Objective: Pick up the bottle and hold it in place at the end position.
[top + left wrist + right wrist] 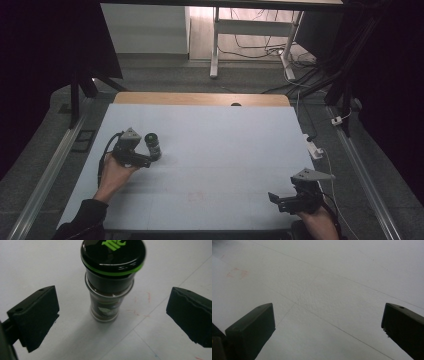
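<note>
Standing upright at centre-left of the table (pixel 225 150), dark jar (pixel 110 287) between spread left gripper (pixel 110 315) jaws, untouched; right gripper (pixel 282 200) spread at lower right.

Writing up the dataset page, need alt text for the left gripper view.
A dark bottle with a black cap ringed in green stands upright on a white table, seen from above. It is centred between the wide-open black jaws of the left gripper, which touch nothing.

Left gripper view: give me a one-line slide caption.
Open left gripper faces an upright dark jar with a green-ringed black lid on the white table.
</note>
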